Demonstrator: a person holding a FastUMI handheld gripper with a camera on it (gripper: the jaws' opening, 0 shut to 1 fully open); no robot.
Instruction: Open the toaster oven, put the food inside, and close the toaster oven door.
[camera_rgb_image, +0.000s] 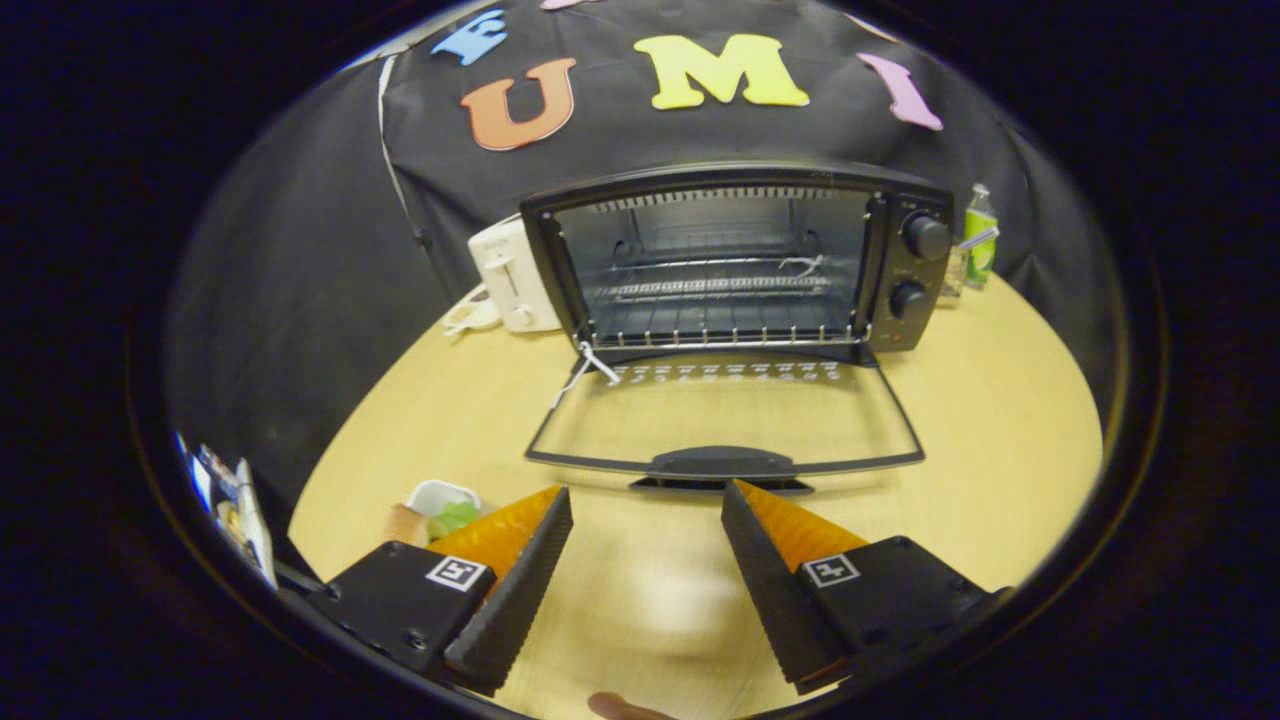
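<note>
Door's down, and the toaster oven (735, 262) sits straight ahead of the tongs (647, 500), mouth gaping, wire rack (715, 288) bare inside. The glass door (722, 420) lies flat on the desk (1000, 400), its handle (720, 464) just beyond the fingertips and running crosswise to them. The tongs are spread wide with nothing between the fingers but bare desk. So the opening looks done, and the food is the next job, I'd say. Here's the relation that matters: the food dish (443, 510) lies off to the left of the tongs, right beside the left finger and slightly ahead of its base, while the oven is dead ahead. The coming move probably needs a swing left before anything goes forward. That dish is hard to read: a pale bowl with something green and a tan piece beside it, partly covered by the left finger, so its shape and any long axis can't be made out. Left of the oven stands a white toaster (510, 275), and to its right a green bottle (980, 240), both well beyond reach.
</note>
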